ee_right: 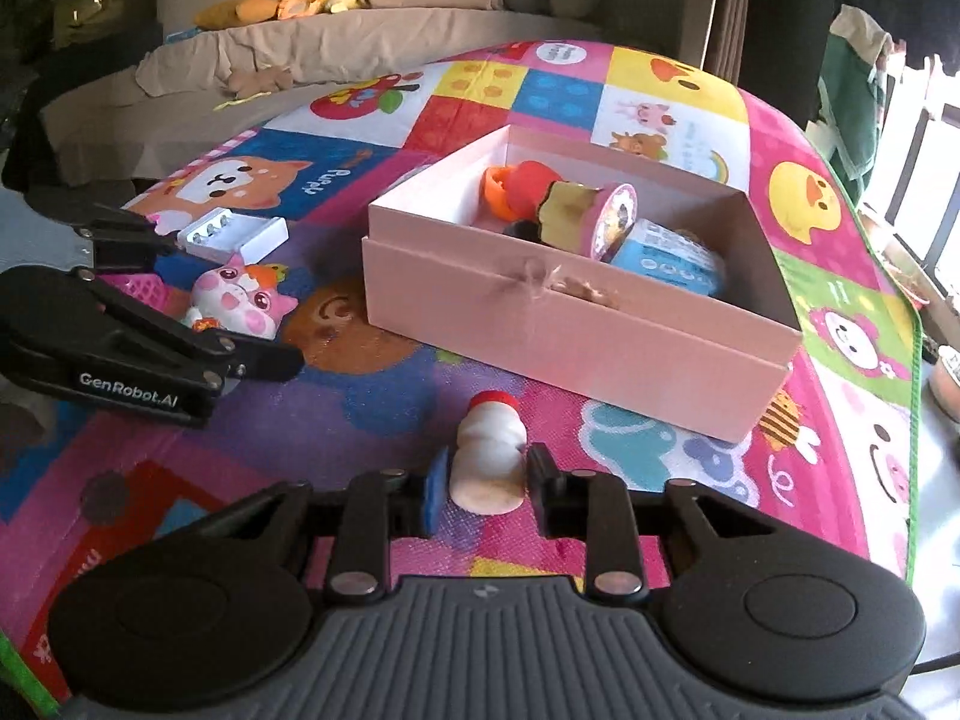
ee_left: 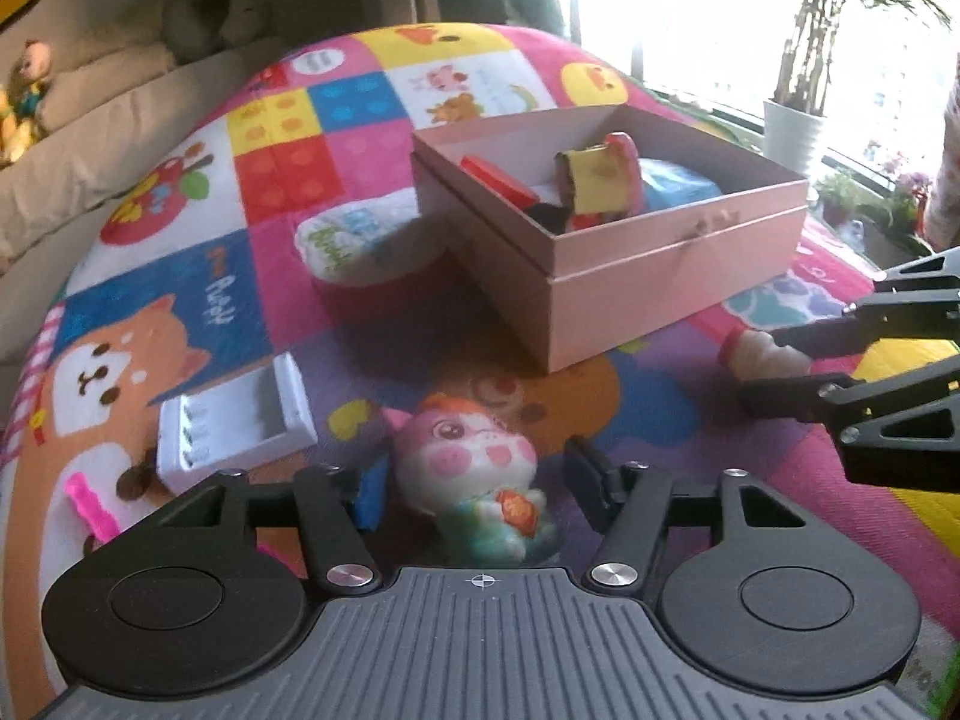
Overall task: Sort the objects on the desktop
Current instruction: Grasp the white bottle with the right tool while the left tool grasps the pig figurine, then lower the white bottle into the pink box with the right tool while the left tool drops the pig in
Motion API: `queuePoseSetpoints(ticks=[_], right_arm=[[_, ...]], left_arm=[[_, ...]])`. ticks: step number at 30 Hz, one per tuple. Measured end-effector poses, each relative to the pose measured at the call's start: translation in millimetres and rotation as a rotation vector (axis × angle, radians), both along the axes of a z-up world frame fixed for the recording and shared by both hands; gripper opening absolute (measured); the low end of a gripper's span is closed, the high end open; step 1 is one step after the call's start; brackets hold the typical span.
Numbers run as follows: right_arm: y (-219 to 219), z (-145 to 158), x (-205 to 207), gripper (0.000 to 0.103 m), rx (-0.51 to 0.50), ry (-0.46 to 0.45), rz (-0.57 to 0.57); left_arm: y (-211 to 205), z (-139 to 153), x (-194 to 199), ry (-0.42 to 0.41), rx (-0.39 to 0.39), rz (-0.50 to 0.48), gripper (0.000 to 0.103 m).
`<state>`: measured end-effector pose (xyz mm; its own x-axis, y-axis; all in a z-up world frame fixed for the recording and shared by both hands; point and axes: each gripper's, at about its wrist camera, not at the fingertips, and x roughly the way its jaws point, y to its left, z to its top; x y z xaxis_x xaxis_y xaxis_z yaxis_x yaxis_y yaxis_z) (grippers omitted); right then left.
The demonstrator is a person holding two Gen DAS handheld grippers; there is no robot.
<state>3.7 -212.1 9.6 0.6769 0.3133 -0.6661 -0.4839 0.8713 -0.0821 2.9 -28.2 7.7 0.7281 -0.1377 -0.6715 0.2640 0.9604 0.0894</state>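
**A:** Bright patchwork vinyl, that play mat (ee_right: 690, 90): cartoon ducks, a dog and block squares, spread over a raised surface. Far beyond both claws runs a beige sofa (ee_right: 336, 42) with soft toys, and a potted plant (ee_left: 795, 126) stands by a glaring window.

**B:** What is hard to read?

**A:** The window is blown out white. Something pink (ee_left: 90, 504) lies left of the left gripper (ee_left: 474, 480), half cut off by its arm. A dark item low in the box is hidden behind the others.

**B:** And the box?

**A:** A pink cardboard box (ee_right: 570, 348) sits ahead of both claws, lid off. Inside it lie a yellow-wrapped roll (ee_right: 594, 213), a red and orange piece (ee_right: 516, 186) and a blue packet (ee_right: 672, 258).

**B:** The claws?

**A:** The right gripper (ee_right: 489, 477) has its pads pressed on a small white bottle with a red cap (ee_right: 489, 450). The left one brackets a pink cat figurine (ee_left: 480, 480); its right finger stands clear, so no grip shows. A white battery charger (ee_left: 231, 420) lies just ahead-left of it.
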Motion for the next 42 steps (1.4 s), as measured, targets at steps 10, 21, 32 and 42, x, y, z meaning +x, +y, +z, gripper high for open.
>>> queuePoseSetpoints(ticks=[10, 21, 32, 42], right_arm=[[-7, 41, -19, 0.025, 0.051, 0.058, 0.095], [-39, 167, 34, 0.025, 0.153, -0.313, -0.055], [-29, 96, 153, 0.025, 0.147, -0.082, -0.148], [-4, 62, 186, 0.033, 0.155, 0.015, -0.169]], left_arm=[[-3, 42, -38, -0.079, -0.001, -0.127, 0.05], [-46, 123, 37, -0.318, -0.061, -0.191, 0.05], [-12, 73, 58, -0.195, -0.098, -0.111, 0.086], [49, 49, 2, -0.145, -0.126, 0.034, 0.096]])
